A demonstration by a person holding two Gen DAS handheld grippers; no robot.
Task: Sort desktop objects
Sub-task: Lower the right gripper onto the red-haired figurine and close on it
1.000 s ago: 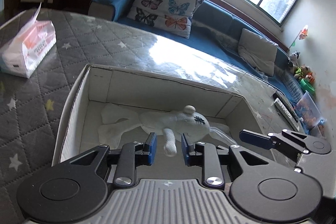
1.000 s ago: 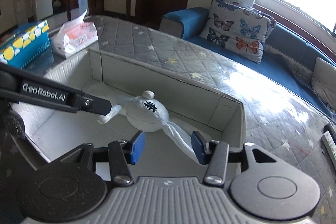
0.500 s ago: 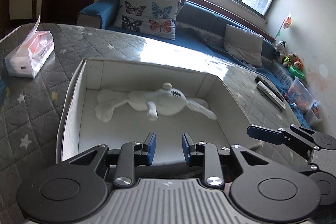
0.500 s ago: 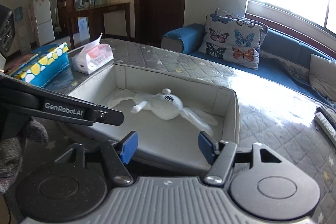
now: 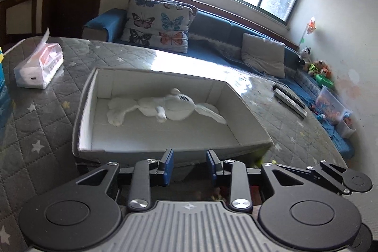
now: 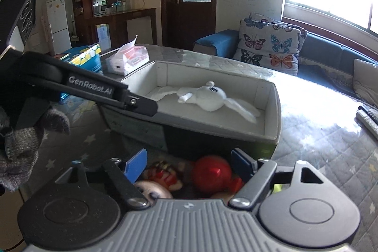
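"GenRobot.AI" stands in pale letters on the black arm of the left gripper [image 6: 101,89], seen in the right wrist view. The print on the tissue pack [image 6: 128,59] is too small to read

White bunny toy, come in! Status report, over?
Left hand-held gripper open, empty. Right hand-held gripper open, over red round toy. White plush bunny lying flat in grey fabric box. Nothing blocking.

A home living room: blue sofa [image 5: 226,37], butterfly cushions [image 5: 158,26], fridge [image 6: 57,24].
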